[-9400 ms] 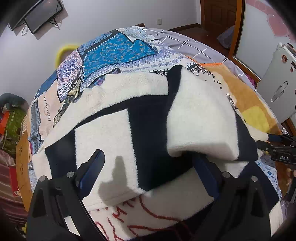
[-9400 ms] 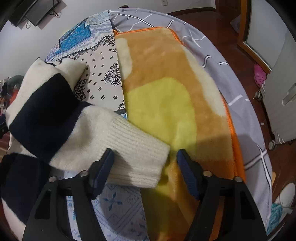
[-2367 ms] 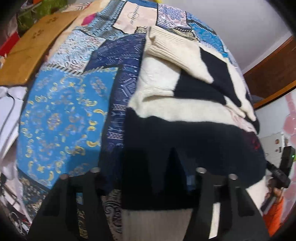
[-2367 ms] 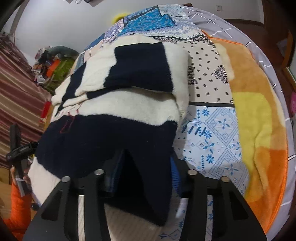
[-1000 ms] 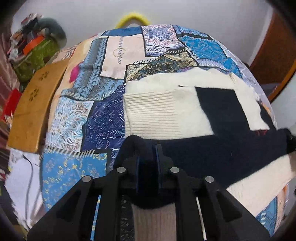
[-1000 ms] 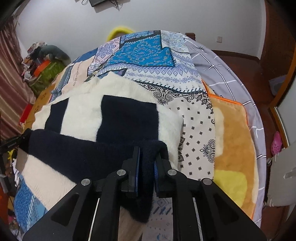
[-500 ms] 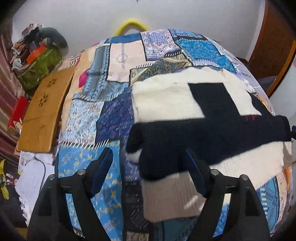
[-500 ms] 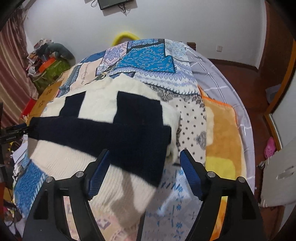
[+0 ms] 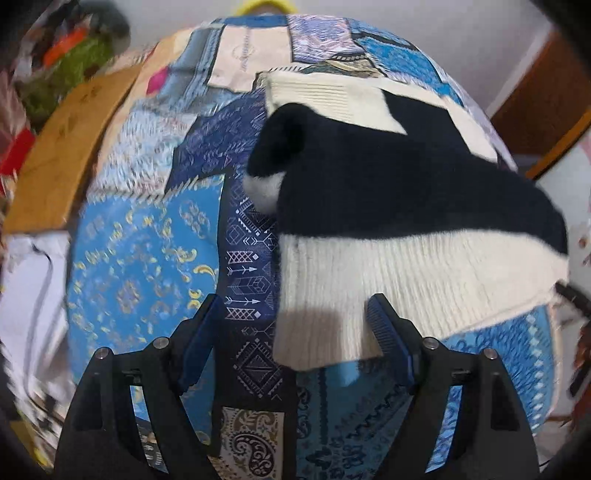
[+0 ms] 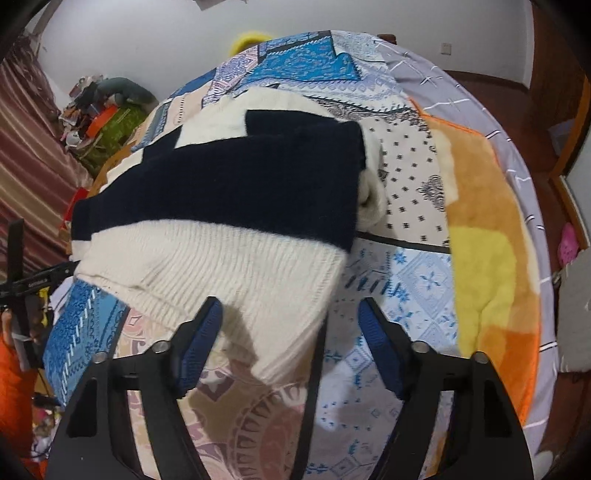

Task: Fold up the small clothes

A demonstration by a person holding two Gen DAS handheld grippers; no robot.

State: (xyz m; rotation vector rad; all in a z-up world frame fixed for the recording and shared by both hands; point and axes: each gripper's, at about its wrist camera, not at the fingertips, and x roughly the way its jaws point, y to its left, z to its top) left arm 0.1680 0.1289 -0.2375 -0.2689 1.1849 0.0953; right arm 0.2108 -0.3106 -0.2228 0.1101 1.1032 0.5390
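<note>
Left gripper [image 9: 295,332] open, sweater [image 9: 388,206] folded

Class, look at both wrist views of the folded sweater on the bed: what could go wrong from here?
1. The fluffy cream-and-navy knit sweater is bulky; its folded-over top layer could spring open now both grippers have let go.
2. The left gripper and right gripper straddle the ribbed hem, so a blue pad could snag it.

A bed under a blue patchwork quilt [image 10: 306,62] and an orange-yellow fleece blanket [image 10: 487,236] stands by a white wall [image 10: 155,33], with striped curtains [image 10: 26,155], wooden floor [image 10: 491,81] and a wooden board [image 9: 70,147] alongside.
</note>
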